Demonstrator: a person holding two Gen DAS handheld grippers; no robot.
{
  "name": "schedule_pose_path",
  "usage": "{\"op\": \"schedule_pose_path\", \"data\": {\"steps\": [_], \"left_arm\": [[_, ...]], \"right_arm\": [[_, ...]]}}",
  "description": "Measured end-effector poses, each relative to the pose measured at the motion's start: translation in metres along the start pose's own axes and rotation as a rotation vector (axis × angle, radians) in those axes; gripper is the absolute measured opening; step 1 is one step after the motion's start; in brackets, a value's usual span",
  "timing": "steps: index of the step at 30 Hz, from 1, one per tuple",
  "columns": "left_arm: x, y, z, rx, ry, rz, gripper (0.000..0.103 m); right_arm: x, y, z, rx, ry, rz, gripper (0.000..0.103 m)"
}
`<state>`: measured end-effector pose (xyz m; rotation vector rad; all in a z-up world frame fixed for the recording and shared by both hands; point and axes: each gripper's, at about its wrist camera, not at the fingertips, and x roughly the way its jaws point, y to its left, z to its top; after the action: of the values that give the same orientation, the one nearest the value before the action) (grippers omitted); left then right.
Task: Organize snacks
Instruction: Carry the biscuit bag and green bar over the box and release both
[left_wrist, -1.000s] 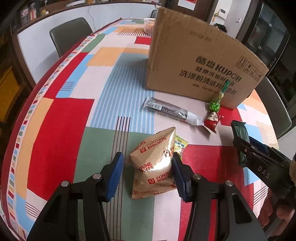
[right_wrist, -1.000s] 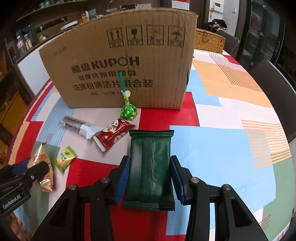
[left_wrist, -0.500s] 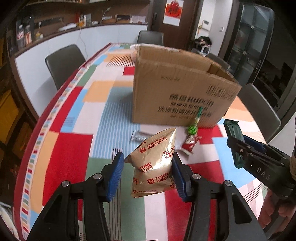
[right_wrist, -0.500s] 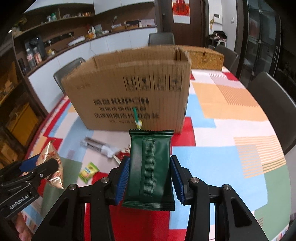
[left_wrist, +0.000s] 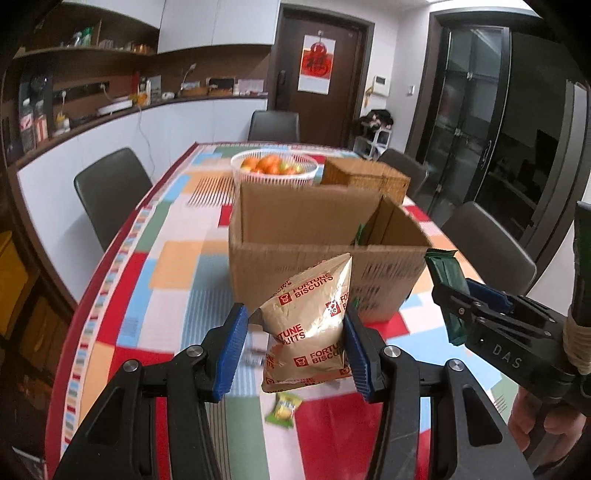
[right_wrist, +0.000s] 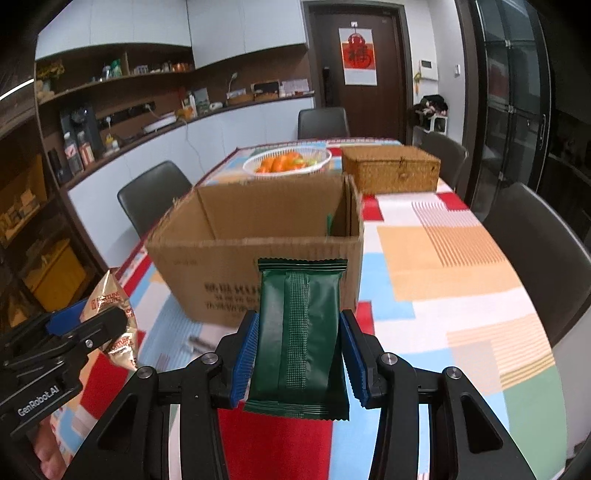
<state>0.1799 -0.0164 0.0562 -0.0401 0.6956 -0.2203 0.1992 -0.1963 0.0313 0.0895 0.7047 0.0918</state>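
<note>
My left gripper (left_wrist: 295, 347) is shut on a gold Fortune Biscuits bag (left_wrist: 308, 328) and holds it in the air, level with the near wall of an open cardboard box (left_wrist: 325, 236). My right gripper (right_wrist: 297, 354) is shut on a dark green snack packet (right_wrist: 299, 339), also raised before the box (right_wrist: 258, 236). The right gripper with its green packet shows at the right of the left wrist view (left_wrist: 447, 291). A green packet edge stands inside the box (right_wrist: 330, 225). A small green-yellow candy (left_wrist: 283, 405) lies on the table below.
A white basket of oranges (right_wrist: 288, 162) and a wicker case (right_wrist: 389, 168) stand behind the box. Dark chairs (left_wrist: 110, 192) ring the patchwork table (right_wrist: 443, 258). A grey wrapper (right_wrist: 197, 343) lies by the box's front.
Both grippers have risen with their snacks from table level to the height of the box's rim, so the box's inside now shows.
</note>
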Motion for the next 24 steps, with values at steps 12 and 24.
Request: {"op": "schedule_pose_path", "data": {"steps": [12,24], "left_arm": [[0.006,-0.007,0.061,0.053,-0.088,0.006,0.05],[0.061,0.004,0.112,0.026,0.017,-0.042,0.05]], "right_arm": [[0.009,-0.005,0.059,0.013,-0.07,0.02,0.045],[0.048,0.001,0.108,-0.018,-0.032,0.026,0.045]]}}
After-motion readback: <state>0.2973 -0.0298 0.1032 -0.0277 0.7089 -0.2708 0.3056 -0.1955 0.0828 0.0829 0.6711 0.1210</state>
